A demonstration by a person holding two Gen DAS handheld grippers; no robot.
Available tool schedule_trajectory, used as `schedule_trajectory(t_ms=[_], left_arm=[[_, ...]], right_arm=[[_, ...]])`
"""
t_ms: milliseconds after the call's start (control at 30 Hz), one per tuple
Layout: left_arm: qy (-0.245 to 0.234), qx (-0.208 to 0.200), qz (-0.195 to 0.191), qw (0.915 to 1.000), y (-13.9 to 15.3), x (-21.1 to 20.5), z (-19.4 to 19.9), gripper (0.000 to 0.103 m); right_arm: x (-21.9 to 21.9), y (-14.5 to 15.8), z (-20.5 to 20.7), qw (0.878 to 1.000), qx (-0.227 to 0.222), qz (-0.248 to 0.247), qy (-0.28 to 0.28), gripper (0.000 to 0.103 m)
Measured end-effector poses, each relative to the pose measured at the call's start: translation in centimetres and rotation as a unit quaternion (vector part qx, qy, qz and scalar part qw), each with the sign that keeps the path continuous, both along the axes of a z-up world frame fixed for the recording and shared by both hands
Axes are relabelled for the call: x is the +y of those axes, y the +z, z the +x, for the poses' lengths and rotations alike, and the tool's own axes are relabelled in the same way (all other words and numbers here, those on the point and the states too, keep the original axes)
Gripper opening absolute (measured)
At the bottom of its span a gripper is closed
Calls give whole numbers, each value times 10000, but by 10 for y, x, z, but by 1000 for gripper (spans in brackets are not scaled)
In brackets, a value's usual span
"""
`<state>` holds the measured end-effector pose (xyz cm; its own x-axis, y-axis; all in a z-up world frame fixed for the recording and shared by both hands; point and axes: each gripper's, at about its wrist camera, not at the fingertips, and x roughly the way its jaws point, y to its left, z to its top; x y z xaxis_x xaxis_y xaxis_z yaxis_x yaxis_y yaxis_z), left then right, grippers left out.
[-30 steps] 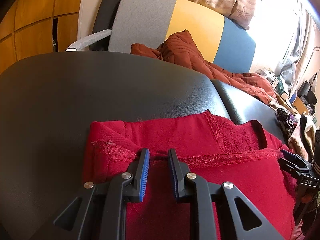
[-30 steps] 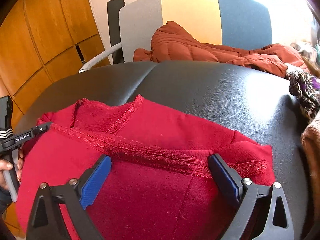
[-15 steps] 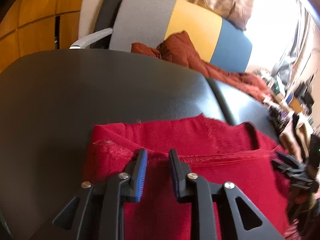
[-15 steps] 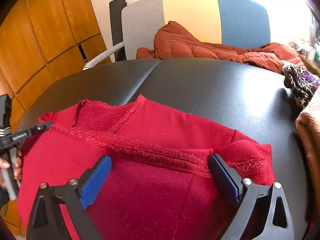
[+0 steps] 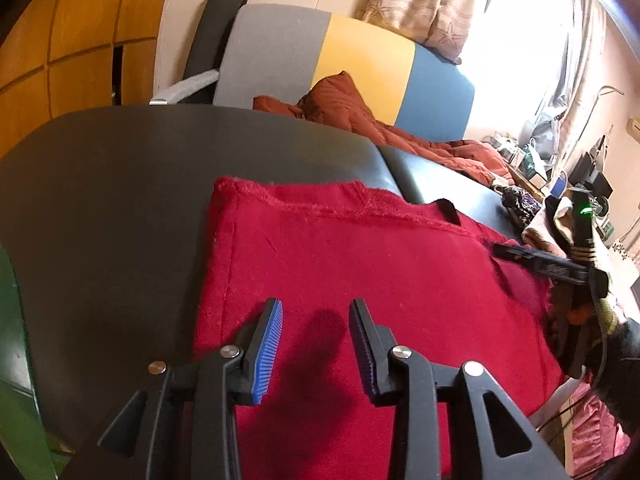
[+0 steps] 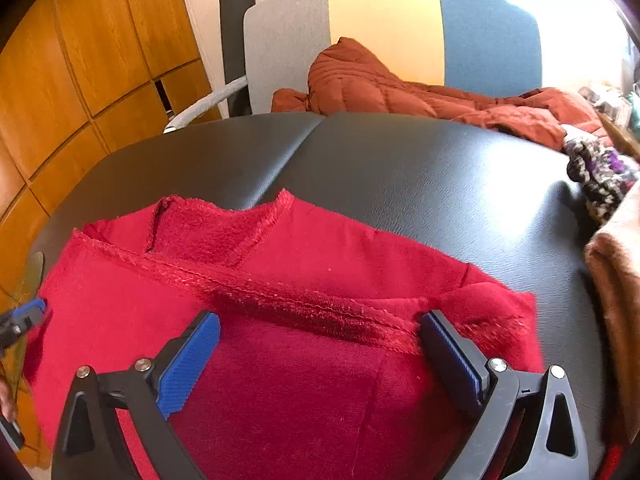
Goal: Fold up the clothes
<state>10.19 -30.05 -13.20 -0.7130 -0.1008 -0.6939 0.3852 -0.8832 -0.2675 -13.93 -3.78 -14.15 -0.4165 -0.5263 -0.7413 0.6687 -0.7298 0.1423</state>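
A red garment [image 5: 360, 264] lies folded on the black padded table [image 5: 120, 184]; its doubled hem edge runs across the right wrist view [image 6: 304, 304]. My left gripper [image 5: 316, 312] is open and empty, hovering above the cloth near its left side. My right gripper [image 6: 320, 328] is wide open, its fingers straddling the hem, holding nothing. The right gripper also shows at the right edge of the left wrist view [image 5: 540, 260]. The left gripper's blue tip shows at the left edge of the right wrist view [image 6: 24, 316].
A grey, yellow and blue sofa [image 6: 400, 32] stands behind the table with a rust quilted jacket [image 6: 400, 88] on it. Patterned and brown clothes [image 6: 608, 208] are piled at the table's right. Wooden cabinets [image 6: 80, 60] stand on the left.
My left gripper has opened, let go of the hem and lifted back from the cloth. The red garment now lies flatter. The right gripper has stayed open over the hem.
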Motion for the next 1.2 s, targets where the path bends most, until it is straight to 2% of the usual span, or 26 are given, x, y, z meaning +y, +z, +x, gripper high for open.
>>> schedule_trajectory(t_ms=[100, 333, 500, 600, 767, 833, 933, 1100, 1200], left_arm=[[22, -15, 52, 10000, -7, 1, 2, 35], [-46, -22, -104, 9999, -19, 10, 10, 34], [-61, 6, -90, 9999, -23, 10, 14, 33], [5, 1, 148, 9999, -17, 5, 15, 33], [189, 342, 570, 9976, 2, -22, 37, 35], [253, 231, 586, 9977, 3, -38, 39, 41], [330, 14, 637, 9974, 1, -60, 36, 42], [69, 129, 1316, 9912, -6, -86, 24, 47], [-67, -165, 1386, 9902, -21, -94, 9, 47]], right_arm=[[12, 16, 17, 9993, 26, -346, 149, 102], [39, 3, 55, 9973, -193, -266, 657, 102], [56, -15, 64, 9971, -172, -283, 681, 102], [56, -17, 64, 9968, -112, -340, 710, 103], [62, -18, 65, 9962, -87, -531, 680, 103], [62, -19, 64, 9961, -48, -571, 673, 103], [63, -19, 65, 9961, -26, -589, 661, 103], [63, -19, 66, 9961, -4, -593, 648, 103], [63, -20, 66, 9962, 6, -584, 642, 103]])
